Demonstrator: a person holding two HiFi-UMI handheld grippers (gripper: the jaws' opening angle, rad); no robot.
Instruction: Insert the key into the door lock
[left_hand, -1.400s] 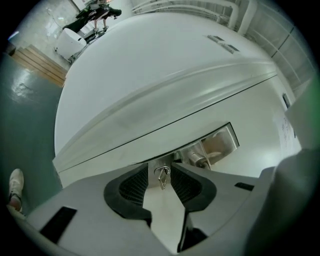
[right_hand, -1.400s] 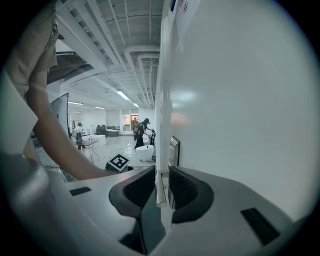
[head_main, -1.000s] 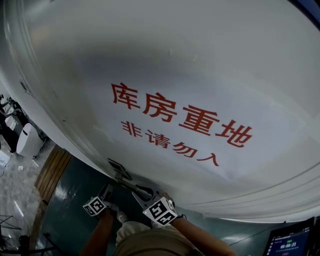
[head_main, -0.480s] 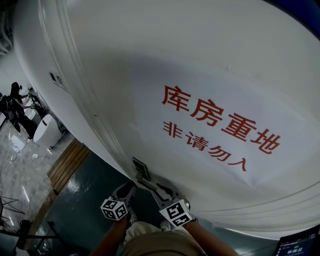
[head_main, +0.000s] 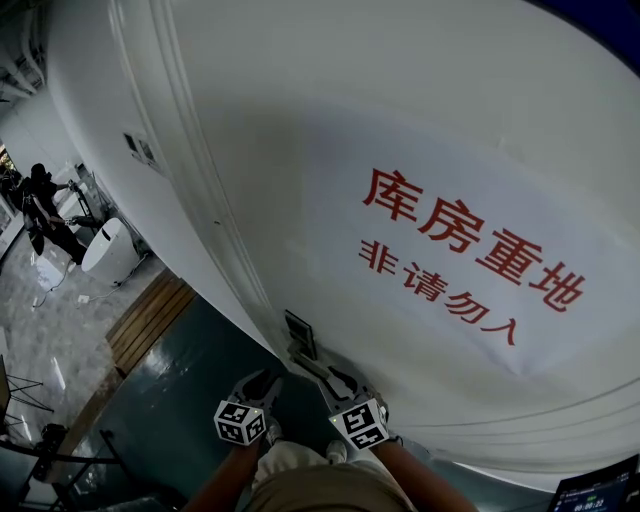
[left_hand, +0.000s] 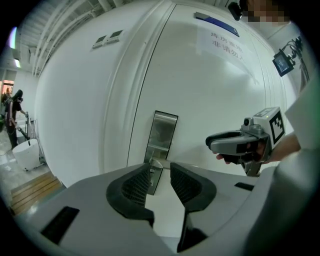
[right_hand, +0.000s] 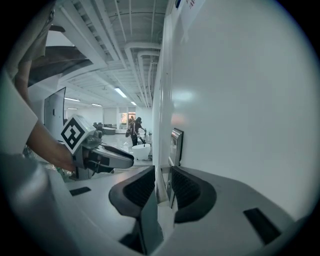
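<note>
A steel lock plate with a lever handle sits low on the white door. Through the left gripper view, the lock plate and handle show in the gap of my open left gripper, a short way off. In the right gripper view my right gripper stands open by a narrow gap, with the lock plate just beyond it and the door edge-on. In the head view the left gripper and right gripper hang just below the plate. No key shows in any view.
A paper sign with red characters is stuck to the door. Dark green floor and a wooden strip lie to the left. Further off stand a white tub and a person. A screen sits at the bottom right.
The head view has swung, so the sign and lock plate sit further right and lower. Both grippers stay close under the lock plate, the left one a little nearer the handle.
</note>
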